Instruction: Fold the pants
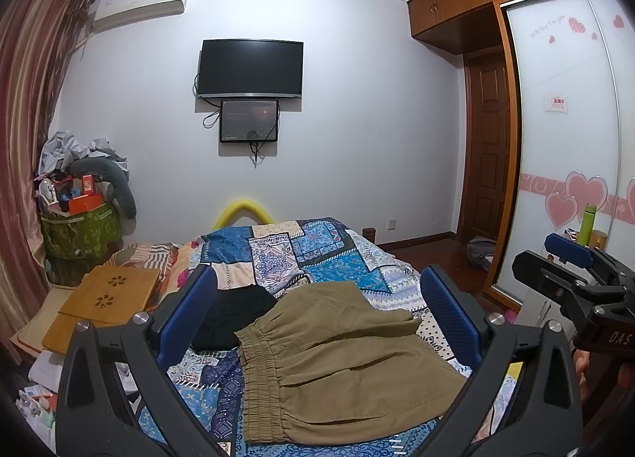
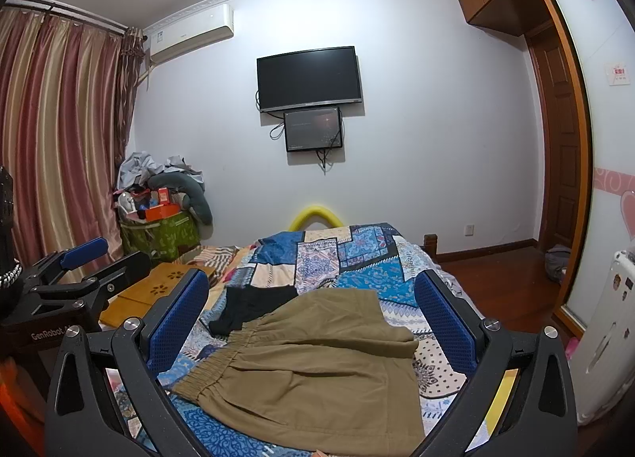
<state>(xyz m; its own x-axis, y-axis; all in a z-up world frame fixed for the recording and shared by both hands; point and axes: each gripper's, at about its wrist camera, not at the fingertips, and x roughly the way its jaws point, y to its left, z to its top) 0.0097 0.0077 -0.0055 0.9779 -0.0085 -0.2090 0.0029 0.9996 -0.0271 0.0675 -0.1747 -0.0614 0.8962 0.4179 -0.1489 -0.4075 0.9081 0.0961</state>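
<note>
Olive-brown pants lie folded on the patchwork bedspread, elastic waistband to the left. They also show in the right wrist view. My left gripper is open and empty, held above the pants, blue pads wide apart. My right gripper is open and empty, also above the pants. The right gripper shows at the right edge of the left wrist view; the left gripper shows at the left of the right wrist view.
A black garment lies left of the pants, also in the right wrist view. A wooden lap tray sits on the bed's left. A cluttered green bin stands by the curtain. A wardrobe is at right.
</note>
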